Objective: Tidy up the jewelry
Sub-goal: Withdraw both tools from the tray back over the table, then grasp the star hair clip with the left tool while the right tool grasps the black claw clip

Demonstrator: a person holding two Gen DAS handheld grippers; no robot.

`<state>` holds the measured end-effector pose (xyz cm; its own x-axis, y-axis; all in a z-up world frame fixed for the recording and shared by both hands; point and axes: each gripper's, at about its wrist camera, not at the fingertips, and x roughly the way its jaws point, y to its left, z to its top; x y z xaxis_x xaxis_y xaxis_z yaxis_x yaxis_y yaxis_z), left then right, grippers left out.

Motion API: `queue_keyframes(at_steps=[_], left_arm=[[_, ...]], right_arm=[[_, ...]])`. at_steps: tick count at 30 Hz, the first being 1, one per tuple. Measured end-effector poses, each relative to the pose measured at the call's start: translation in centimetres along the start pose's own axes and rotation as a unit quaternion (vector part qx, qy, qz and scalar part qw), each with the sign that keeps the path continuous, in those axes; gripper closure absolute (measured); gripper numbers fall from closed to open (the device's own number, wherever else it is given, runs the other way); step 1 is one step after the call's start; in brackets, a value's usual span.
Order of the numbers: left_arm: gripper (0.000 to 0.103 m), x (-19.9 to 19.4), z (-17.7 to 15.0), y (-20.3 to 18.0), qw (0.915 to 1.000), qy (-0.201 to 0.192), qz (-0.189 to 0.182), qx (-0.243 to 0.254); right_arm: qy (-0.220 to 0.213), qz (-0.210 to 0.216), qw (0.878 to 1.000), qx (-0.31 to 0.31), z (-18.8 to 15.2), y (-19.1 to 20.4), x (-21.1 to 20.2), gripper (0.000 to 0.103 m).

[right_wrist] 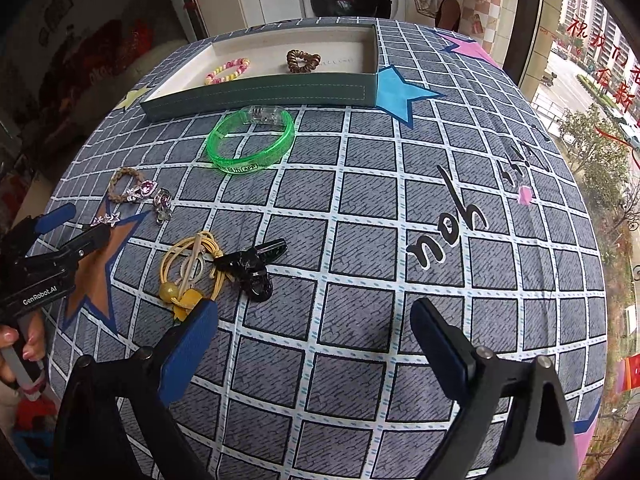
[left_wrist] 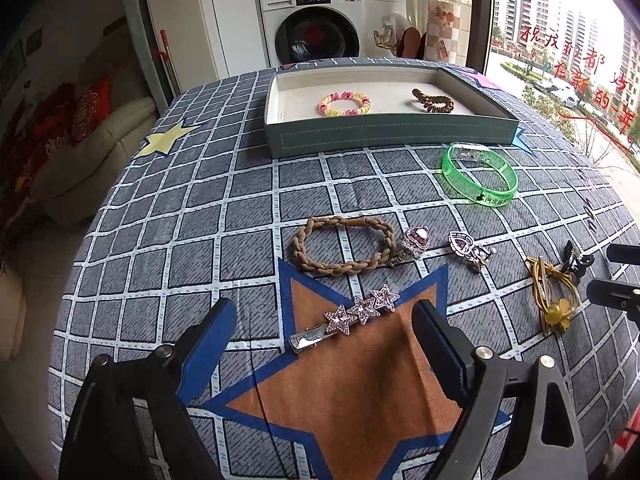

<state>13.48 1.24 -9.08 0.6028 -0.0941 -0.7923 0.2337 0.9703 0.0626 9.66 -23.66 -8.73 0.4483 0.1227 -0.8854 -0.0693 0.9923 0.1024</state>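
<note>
My left gripper (left_wrist: pixel 324 322) is open, its jaws either side of a pink star hair clip (left_wrist: pixel 344 322) on the cloth. Beyond lie a brown braided band (left_wrist: pixel 344 246), two rhinestone clips (left_wrist: pixel 416 242) (left_wrist: pixel 470 248), a green bangle (left_wrist: pixel 480 174) and a yellow cord tie (left_wrist: pixel 554 294). The green tray (left_wrist: pixel 392 138) holds a pastel bead bracelet (left_wrist: pixel 344 105) and a brown coil tie (left_wrist: pixel 434 100). My right gripper (right_wrist: pixel 314 324) is open and empty, just right of the yellow cord tie (right_wrist: pixel 192 268) and a black claw clip (right_wrist: pixel 252 266).
A checked cloth with stars covers the table (right_wrist: pixel 400 240). The left gripper's body (right_wrist: pixel 44 264) shows at the left edge of the right wrist view. A washing machine (left_wrist: pixel 312 20) and a window stand behind the table.
</note>
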Motion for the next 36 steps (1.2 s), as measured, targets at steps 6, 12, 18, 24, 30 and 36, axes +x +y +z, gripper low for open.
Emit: queue_keyframes(at_steps=[6,12,18,24,30,36], left_arm=[[0.013,0.8,0.3,-0.2,0.9999,0.007,-0.012,0.005],[0.033,0.6,0.4,-0.8,0.9994,0.007,-0.03,0.014],[0.053,0.2,0.1,-1.4,0.9987,0.008,-0.046,0.022],[0.054,-0.3,-0.5,-0.9,0.9982,0.011,-0.058,0.004],[0.054,-1.1,-0.8,-0.1,0.9972,0.011,-0.07,-0.023],[0.054,-2.5,-0.1,0.1,0.9965,-0.006,-0.077,-0.034]], right_arm=[[-0.004,-0.016,1.0,-0.027,0.3,1.1,0.7,0.022],[-0.012,-0.024,0.998,-0.055,1.0,2.8,1.1,0.041],[-0.016,-0.019,0.998,-0.064,1.3,3.7,1.1,0.07],[-0.018,-0.007,0.999,-0.028,1.1,2.7,0.7,0.084],[-0.023,0.018,1.0,0.001,0.9,1.4,-0.4,0.084],[-0.034,0.033,0.999,0.017,1.0,0.6,-1.9,0.084]])
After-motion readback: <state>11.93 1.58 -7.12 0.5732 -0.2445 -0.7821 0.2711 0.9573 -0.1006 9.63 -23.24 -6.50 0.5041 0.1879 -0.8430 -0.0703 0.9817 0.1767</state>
